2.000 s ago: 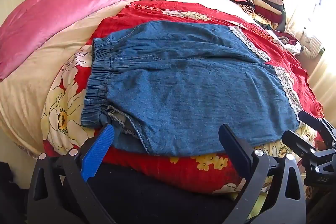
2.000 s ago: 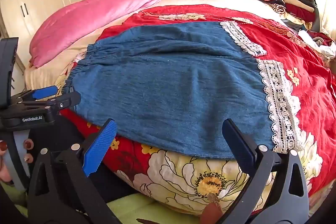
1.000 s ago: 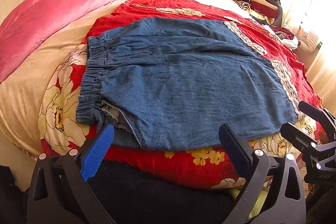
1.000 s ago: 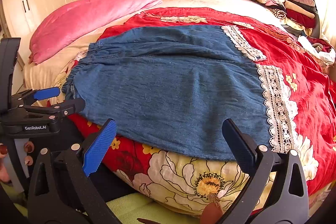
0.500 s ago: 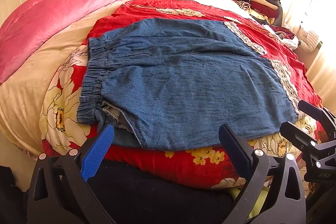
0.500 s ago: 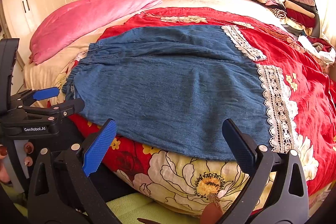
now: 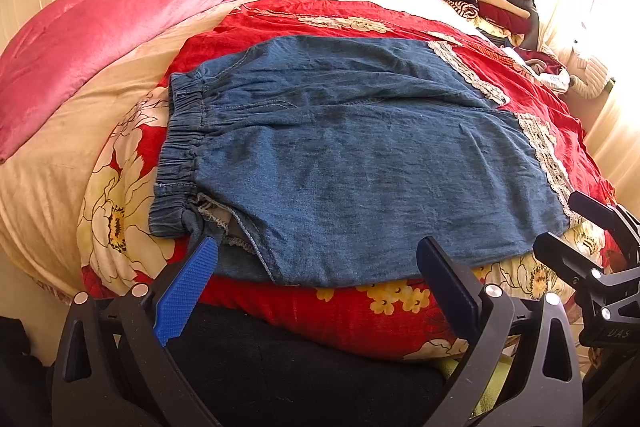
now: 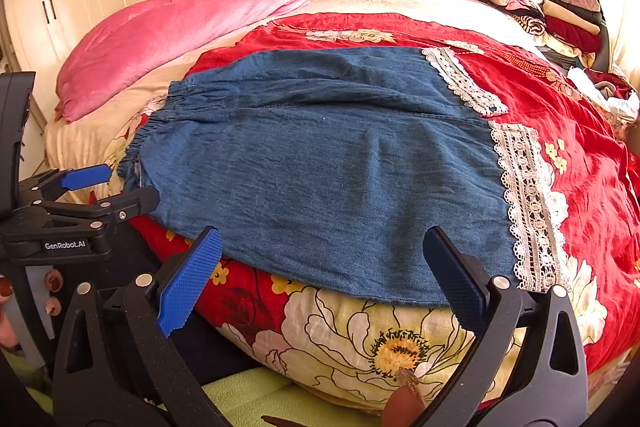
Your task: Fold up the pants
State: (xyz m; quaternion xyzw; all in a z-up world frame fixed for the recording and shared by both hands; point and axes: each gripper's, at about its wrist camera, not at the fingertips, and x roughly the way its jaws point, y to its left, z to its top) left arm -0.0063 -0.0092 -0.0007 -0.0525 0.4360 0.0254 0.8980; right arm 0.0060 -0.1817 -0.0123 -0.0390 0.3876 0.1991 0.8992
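You can't see the near edge of the bed (image 7: 280,367) behind your left hand-held gripper (image 7: 316,283), and the clothes pile (image 8: 552,7) is too small to tell apart.

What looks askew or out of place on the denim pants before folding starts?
Mostly flat, but two things stand out on the denim pants: at the near waistband corner a frayed inner layer pokes out, so the layers aren't aligned there. The two lace-trimmed hems are also staggered, not level. Both tongs hang open off the bed.
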